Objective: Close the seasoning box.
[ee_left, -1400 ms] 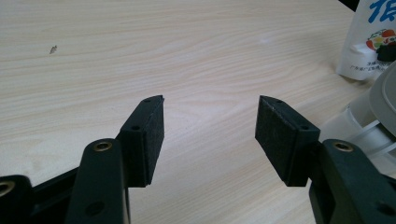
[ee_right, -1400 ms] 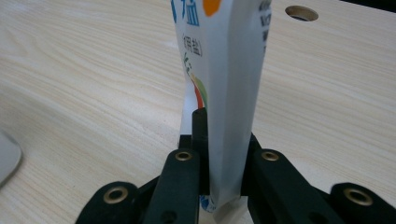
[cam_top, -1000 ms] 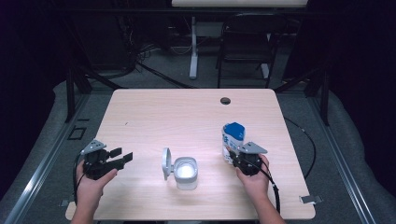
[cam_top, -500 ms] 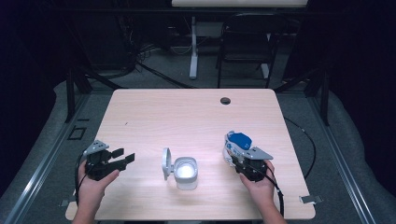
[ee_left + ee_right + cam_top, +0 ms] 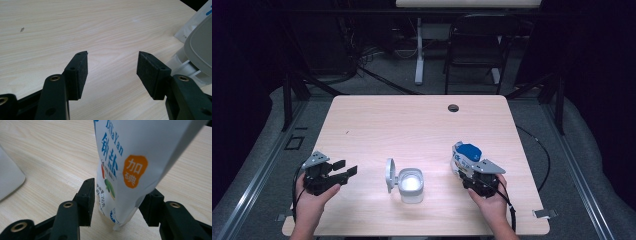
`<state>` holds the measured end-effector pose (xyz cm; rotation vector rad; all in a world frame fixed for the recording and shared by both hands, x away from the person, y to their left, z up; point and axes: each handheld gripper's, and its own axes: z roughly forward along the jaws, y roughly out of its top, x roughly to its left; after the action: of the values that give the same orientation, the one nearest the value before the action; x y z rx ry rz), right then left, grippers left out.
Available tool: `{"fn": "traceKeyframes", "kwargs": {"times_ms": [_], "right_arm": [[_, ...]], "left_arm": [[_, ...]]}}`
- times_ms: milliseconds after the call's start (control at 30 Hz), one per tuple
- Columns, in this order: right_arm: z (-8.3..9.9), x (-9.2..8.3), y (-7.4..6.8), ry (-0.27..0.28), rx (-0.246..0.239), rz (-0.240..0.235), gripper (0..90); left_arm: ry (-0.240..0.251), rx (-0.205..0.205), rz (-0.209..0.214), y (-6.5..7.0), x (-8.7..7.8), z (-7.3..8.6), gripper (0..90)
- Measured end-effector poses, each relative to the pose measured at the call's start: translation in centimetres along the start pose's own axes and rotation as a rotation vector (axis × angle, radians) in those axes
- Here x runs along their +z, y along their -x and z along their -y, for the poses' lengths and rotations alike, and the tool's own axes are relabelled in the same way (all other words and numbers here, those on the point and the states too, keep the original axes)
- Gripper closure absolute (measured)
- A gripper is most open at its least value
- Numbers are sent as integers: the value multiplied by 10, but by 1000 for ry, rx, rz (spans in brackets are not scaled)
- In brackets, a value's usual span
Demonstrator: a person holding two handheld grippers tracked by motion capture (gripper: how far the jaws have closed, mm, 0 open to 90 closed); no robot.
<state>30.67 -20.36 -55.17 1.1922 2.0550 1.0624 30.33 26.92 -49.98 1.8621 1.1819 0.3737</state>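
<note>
**A:** While the right gripper (image 5: pixel 469 169) sits near the table's (image 5: pixel 412 125) right edge, its jaws have just been opening around the salt pouch (image 5: pixel 120 157), which stands upright between them. The left-hand pad looks just clear of it; on the far side I can't tell.

**B:** So that reads as a release. Best to back straight out along the jaws, with no sideways nudge, or that tall, soft pouch may topple.

**A:** Agreed. The left gripper (image 5: pixel 112 65) waits near the left edge, jaws wide with nothing between them.

**B:** And the open white container (image 5: pixel 411 184), lid (image 5: pixel 390 175) flipped up, sits toward the front edge between the two.
</note>
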Motion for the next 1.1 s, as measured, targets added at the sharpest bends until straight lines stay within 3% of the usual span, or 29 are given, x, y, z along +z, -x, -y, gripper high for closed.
{"fn": "traceKeyframes", "kwargs": {"times_ms": [100, 467, 967, 1100], "right_arm": [[0, 0, 1, 4, 20, 2, 486], [1, -7, -1, -8, 10, 16, 473], [1, -33, -5, 8, 17, 20, 472], [3, -39, -6, 13, 7, 22, 471]], "left_arm": [[1, 3, 2, 1, 1, 0, 426], [-2, 11, 13, 5, 0, -2, 448], [1, 32, 41, 15, 2, -4, 519], [-6, 58, 54, 23, 5, -5, 561]]}}
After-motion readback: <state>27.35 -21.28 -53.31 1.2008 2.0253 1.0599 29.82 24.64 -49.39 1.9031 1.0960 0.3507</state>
